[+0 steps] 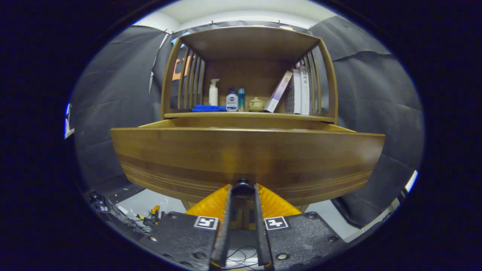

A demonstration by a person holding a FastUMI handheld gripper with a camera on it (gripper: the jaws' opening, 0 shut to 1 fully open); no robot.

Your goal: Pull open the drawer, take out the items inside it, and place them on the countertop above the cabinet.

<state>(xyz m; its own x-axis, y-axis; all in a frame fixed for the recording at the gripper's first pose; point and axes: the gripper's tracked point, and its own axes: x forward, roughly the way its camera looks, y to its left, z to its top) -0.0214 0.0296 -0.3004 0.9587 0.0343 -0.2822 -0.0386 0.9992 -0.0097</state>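
I had the gripper (243, 190) nearly closed, both fingers (226, 210) pinching the small dark knob (243, 187) at the middle of the drawer's (244, 158) front panel. The drawer stood pulled well out from under the countertop (248, 115), and from that low angle I could not see what lay inside it. To finish the pull well, I judged I should keep the grip firm on the knob and draw straight back, level, without twisting, then let go and rise above the drawer's front edge to look in.

On the countertop I counted one blue cloth (208, 108) near the left edge, three bottles (231, 101) and one small lidded pot (256, 104) mid-shelf, and several books (297, 92) leaning toward the right edge.
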